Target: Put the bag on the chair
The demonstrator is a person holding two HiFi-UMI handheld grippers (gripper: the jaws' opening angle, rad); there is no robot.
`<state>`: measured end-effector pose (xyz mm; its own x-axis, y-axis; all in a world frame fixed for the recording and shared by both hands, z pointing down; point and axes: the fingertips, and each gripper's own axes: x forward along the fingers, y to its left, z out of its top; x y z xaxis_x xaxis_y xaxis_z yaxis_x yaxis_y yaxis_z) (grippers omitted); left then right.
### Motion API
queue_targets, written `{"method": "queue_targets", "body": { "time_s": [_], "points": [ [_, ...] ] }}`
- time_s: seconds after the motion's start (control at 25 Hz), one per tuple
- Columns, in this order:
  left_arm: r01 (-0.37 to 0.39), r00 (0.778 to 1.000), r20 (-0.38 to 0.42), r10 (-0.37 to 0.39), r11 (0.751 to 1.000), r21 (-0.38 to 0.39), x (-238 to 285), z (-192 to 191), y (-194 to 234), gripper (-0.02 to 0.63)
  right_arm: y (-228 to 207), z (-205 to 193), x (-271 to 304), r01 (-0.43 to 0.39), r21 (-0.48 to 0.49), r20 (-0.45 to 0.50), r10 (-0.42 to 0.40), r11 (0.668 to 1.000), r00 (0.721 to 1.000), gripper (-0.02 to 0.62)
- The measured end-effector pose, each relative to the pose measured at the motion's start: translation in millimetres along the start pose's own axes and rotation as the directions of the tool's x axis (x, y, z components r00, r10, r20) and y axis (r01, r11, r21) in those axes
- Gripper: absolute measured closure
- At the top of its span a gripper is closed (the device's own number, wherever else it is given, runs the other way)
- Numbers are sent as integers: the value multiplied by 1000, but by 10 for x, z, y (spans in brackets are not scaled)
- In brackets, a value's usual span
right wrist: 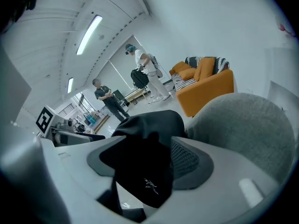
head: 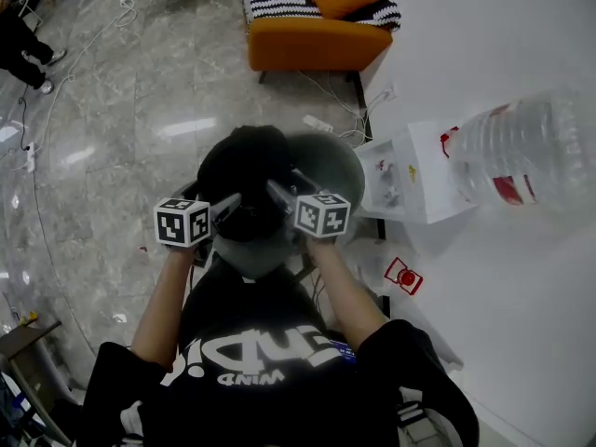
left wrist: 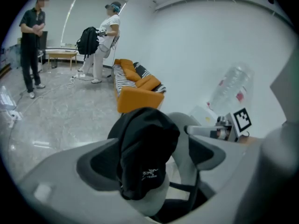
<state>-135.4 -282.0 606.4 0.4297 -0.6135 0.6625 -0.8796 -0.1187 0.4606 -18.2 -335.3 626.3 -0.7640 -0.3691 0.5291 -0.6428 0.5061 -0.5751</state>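
A black bag [head: 244,168] sits on the round grey chair [head: 331,161] right in front of me. The left gripper [head: 230,205] hovers at the bag's near left side and the right gripper [head: 278,192] at its near right side. In the left gripper view the bag [left wrist: 145,146] slumps over the chair [left wrist: 187,125] beyond the left gripper [left wrist: 152,161], whose jaws stand wide apart and clear of the fabric. The right gripper [right wrist: 154,164] is likewise open, with the bag [right wrist: 147,139] just past its pads and the chair [right wrist: 247,125] to the right.
An orange sofa [head: 312,35] with a striped throw stands ahead on the marble floor. At the right are a large water bottle [head: 531,147] and a white box [head: 410,180]. Cables trail across the floor. Two people [left wrist: 32,41] [left wrist: 106,36] stand far off.
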Motion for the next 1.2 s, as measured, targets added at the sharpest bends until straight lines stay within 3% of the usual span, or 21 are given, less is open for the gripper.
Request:
{"method": "queue_targets", "body": {
  "time_s": [0.36,0.68,0.8,0.96,1.2],
  "points": [
    [52,989,131,-64,994,94,-622,295,-509,141,700,152,-453,-84,-118,52,91,989,994,310],
    [84,963,237,-129,978,192,-1133,383,-908,151,1176,327,-1071,-126,-216,147,160,968,976,322],
    [83,949,280,-145,972,220,-1303,363,-985,223,1230,311,-1280,-118,-238,182,163,964,970,344],
    [57,930,340,-144,966,252,-1469,306,-1019,425,1219,216,-1434,-117,-261,210,175,958,962,404],
    [10,915,387,-113,966,257,-1492,164,-1003,561,1139,94,-1566,-68,-287,252,143,956,957,500]
  ]
}}
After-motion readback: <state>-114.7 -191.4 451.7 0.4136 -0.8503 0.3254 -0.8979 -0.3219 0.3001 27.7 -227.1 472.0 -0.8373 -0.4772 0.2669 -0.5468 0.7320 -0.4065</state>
